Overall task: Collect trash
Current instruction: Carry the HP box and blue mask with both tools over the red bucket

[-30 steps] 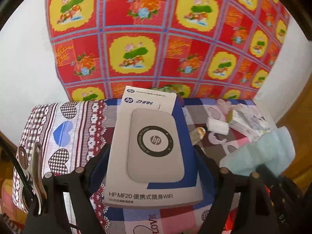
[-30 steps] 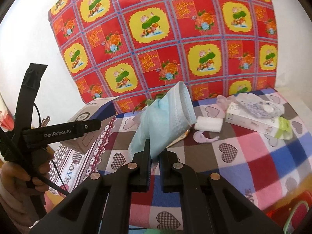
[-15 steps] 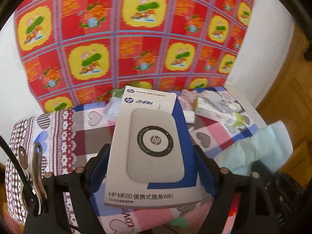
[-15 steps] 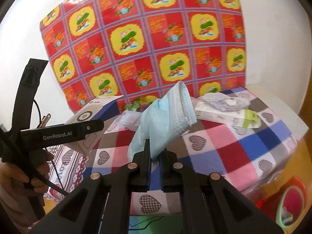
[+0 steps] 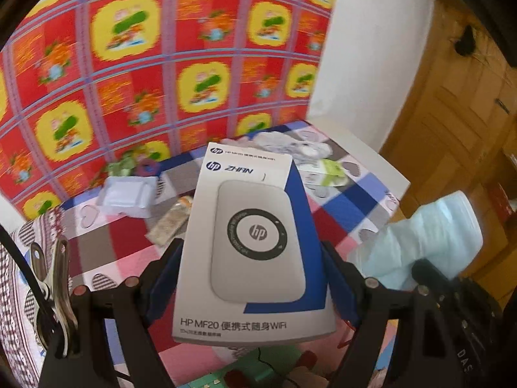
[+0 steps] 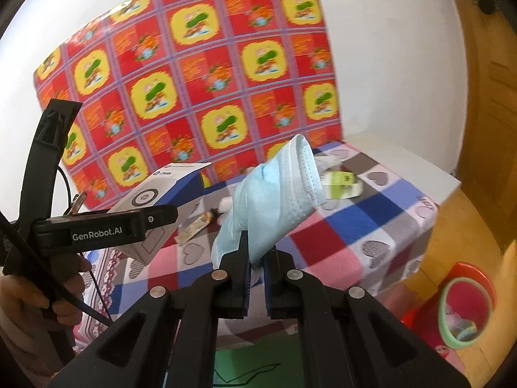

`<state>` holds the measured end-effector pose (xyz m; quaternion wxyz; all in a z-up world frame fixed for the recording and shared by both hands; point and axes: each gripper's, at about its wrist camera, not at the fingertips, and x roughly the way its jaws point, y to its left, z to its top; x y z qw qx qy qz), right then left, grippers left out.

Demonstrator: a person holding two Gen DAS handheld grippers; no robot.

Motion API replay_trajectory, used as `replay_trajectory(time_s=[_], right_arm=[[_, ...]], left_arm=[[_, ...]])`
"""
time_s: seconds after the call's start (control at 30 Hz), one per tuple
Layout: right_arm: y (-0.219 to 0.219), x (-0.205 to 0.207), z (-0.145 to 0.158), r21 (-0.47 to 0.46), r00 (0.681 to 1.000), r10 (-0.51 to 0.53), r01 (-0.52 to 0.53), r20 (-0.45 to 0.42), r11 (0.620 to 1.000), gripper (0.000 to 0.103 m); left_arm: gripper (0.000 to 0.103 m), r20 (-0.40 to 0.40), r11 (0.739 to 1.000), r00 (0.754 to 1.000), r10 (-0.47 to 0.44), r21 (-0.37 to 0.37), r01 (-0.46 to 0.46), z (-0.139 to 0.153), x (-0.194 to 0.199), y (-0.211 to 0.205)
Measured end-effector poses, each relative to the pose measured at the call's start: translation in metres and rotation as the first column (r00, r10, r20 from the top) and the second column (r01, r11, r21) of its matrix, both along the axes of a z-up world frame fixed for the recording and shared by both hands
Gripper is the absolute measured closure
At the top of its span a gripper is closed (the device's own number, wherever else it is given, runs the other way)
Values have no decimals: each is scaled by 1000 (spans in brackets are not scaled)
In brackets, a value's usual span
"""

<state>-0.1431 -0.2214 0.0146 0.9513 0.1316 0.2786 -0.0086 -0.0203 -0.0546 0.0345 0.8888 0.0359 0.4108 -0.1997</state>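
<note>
White HP box point(image 5: 252, 242) held flat, crumpled blue face mask point(image 6: 274, 200) pinched upright

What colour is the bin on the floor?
Red, with a pale green rim; the bin shows best in the right wrist view, at lower right.

A home: heart-patterned tablecloth point(image 6: 371, 226), wooden door point(image 5: 458, 103).

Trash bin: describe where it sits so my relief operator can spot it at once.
Start at the table with the heart-patterned checked cloth and go past its right end down to the wooden floor. The trash bin stands there: a round red tub with a pale green rim, some litter inside, the only container on the floor.
</note>
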Motion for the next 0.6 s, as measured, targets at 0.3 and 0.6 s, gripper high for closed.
replay_trajectory(time_s=[0.3, 0.6], right_arm=[[-54, -35, 2, -8, 994, -106, 106, 9, 994, 96], [-121, -67, -10, 13, 978, -208, 209, -27, 978, 96]], left_arm=[[19, 9, 992, 993, -121, -20, 121, 4, -18, -70], [19, -28, 969, 968, -248, -21, 247, -6, -40, -157]])
